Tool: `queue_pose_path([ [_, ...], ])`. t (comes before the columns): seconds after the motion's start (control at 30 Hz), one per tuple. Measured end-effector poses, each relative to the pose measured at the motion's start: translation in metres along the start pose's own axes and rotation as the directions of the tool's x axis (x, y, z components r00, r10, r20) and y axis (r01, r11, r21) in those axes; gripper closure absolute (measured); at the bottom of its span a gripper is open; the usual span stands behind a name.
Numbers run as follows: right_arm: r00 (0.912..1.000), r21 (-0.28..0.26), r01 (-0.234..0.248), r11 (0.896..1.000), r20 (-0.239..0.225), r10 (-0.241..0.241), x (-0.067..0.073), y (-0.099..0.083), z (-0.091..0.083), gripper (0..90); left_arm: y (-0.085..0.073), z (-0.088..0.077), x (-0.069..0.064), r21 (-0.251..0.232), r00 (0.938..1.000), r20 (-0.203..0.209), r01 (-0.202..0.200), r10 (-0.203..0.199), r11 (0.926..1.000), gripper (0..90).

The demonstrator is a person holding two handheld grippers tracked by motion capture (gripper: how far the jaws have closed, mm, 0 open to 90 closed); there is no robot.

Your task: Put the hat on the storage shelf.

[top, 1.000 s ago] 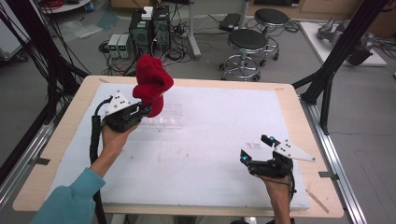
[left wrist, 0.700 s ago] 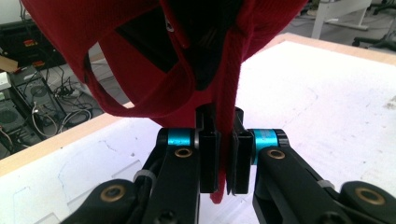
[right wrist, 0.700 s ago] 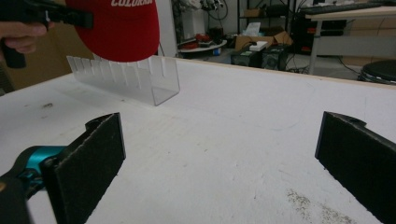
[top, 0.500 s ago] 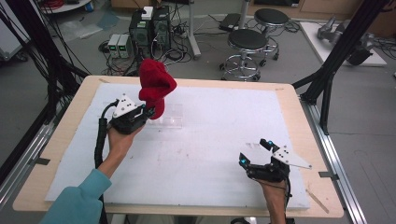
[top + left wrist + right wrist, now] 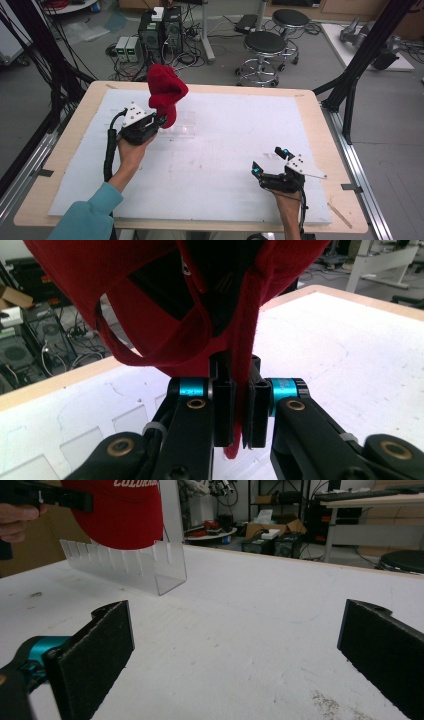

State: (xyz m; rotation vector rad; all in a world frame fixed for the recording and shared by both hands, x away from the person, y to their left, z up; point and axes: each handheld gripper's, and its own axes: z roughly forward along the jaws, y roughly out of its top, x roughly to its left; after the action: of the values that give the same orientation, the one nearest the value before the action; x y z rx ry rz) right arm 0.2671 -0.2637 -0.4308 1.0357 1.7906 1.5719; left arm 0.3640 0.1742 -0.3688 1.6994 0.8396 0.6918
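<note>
Teal sleeve (image 5: pixel 87 220), black left gripper (image 5: pixel 159 120) with cyan collars, brass screws, grey plate, black cable

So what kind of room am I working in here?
Most likely a robotics lab or workshop. Computer towers with tangled cables sit on the floor beyond the table, round stools stand nearby, and black frame struts flank the white-topped work surface.

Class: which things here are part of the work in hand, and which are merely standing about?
In use:
red cap, clamped in left gripper
clear slotted rack
right gripper, open, idle

Standing about:
stools
computer towers
</note>
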Motion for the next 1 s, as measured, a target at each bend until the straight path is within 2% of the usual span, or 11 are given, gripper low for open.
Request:
queue_pose_path([
  [0.2,1.0000,0.014,-0.008,1.000,-0.001,0.008,0.002,-0.001,0.004,0.4,0.000,0.004,-0.006,0.019,1.0000,-0.007,-0.006,0.006,0.9998,85.1],
  [0.37,1.0000,0.011,-0.007,1.000,-0.001,0.007,0.001,-0.001,0.004,0.4,-0.005,0.011,-0.008,0.072,0.9999,-0.007,-0.008,0.008,0.9974,85.1],
  [0.43,1.0000,0.013,-0.007,1.000,-0.002,0.007,0.001,-0.001,0.004,0.4,-0.009,0.012,-0.006,0.060,0.9999,-0.005,0.012,-0.012,0.9981,85.1],
  [0.53,1.0000,0.009,-0.004,1.000,0.001,0.004,0.000,-0.001,0.005,0.4,-0.011,0.011,-0.008,0.058,1.0000,0.002,0.003,-0.003,0.9983,85.0],
  [0.7,1.0000,0.018,-0.003,1.000,0.003,0.003,0.000,-0.003,0.008,0.3,-0.013,0.010,-0.008,0.068,0.9999,0.013,-0.006,0.005,0.9977,84.7],
  [0.77,0.9999,0.023,-0.013,1.000,0.009,0.013,0.001,-0.003,0.009,0.4,-0.014,0.009,-0.007,0.070,0.9998,0.018,0.004,-0.005,0.9976,84.6],
  [1.0,1.0000,0.025,-0.004,1.000,0.002,0.004,0.005,-0.005,0.015,0.4,-0.021,0.006,-0.005,0.099,0.9982,0.052,0.026,-0.031,0.9948,81.6],
])
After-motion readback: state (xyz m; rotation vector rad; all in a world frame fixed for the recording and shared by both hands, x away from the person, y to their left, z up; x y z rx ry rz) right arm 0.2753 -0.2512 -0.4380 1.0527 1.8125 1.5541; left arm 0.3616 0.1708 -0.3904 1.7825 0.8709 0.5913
